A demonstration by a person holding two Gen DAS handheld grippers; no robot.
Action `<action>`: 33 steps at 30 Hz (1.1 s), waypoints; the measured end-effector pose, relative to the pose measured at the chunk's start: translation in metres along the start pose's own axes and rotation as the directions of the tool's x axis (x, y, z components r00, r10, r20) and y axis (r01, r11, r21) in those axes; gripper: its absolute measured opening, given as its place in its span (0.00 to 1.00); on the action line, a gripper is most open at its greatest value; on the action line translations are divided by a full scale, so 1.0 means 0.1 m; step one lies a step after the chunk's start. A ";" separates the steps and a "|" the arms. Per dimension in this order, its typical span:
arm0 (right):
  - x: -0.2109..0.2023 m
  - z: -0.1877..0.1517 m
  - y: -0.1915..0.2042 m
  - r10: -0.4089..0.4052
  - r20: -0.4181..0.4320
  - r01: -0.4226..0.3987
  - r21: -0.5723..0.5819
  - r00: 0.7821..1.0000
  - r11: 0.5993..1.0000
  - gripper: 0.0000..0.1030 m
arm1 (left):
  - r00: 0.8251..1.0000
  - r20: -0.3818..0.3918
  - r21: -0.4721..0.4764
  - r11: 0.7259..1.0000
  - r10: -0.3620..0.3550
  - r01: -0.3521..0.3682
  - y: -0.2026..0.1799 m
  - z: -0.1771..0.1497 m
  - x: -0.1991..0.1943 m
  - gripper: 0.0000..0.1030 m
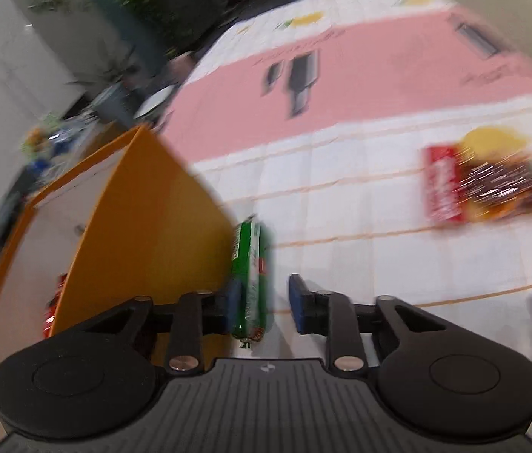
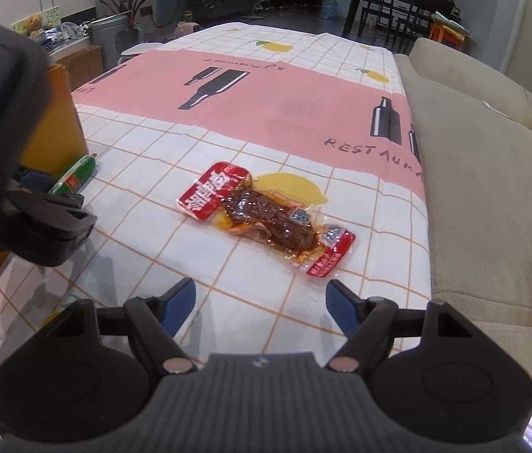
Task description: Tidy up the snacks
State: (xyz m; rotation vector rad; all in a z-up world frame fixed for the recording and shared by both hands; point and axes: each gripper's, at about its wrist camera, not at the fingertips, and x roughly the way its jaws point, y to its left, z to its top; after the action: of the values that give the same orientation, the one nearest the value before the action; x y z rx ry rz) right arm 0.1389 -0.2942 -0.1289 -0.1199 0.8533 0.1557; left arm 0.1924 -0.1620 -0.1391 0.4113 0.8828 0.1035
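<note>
2 snacks lie on the checked tablecloth (image 2: 266, 139): a green sausage stick (image 1: 251, 275) beside the orange bin (image 1: 145, 234), between the parted fingers of the left gripper (image 1: 266, 304), and a red, clear meat packet (image 2: 266, 219) ahead of the wide-open right gripper (image 2: 260, 305). Beige sofa (image 2: 492, 188) alongside.

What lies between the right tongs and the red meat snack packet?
Nothing: in the right wrist view, only bare checked tablecloth separates the open right tongs from the red meat snack packet.
</note>
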 end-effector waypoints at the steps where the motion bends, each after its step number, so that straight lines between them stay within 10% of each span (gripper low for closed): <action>1: 0.01 0.00 -0.01 -0.005 0.000 0.005 0.005 1.000 1.000 0.71 | 0.999 0.008 0.001 0.999 -0.047 0.047 0.01 0.00 -0.06 0.11; 8: 0.05 0.03 -0.11 -0.024 0.003 0.024 0.039 1.000 0.999 0.72 | 1.000 0.018 -0.027 1.000 0.005 -0.005 0.10 0.02 -0.03 0.23; 14: 0.12 0.07 -0.12 -0.051 0.017 0.051 -0.015 0.999 0.999 0.71 | 0.992 -0.005 -0.104 0.987 -0.125 0.124 0.17 0.07 0.14 0.28; 23: 0.24 0.13 -0.08 -0.065 0.038 0.069 -0.098 0.997 0.993 0.70 | 0.987 -0.024 -0.107 0.982 -0.156 0.153 0.20 0.15 0.26 0.14; 29: 0.32 0.12 -0.03 -0.065 0.042 0.070 -0.124 0.997 0.990 0.57 | 0.980 -0.021 -0.074 0.978 -0.198 0.196 0.18 0.14 0.25 0.00; 33: 0.33 0.13 -0.01 -0.046 0.047 0.051 -0.123 0.998 0.991 0.30 | 0.977 -0.016 -0.061 0.976 -0.211 0.210 0.15 0.16 0.25 0.00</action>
State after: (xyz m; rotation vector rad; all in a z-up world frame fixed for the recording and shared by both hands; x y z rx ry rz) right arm 0.1698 -0.2903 -0.1452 -0.2531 0.7958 0.1653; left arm 0.2220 -0.1464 -0.1424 0.2593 0.9386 -0.0610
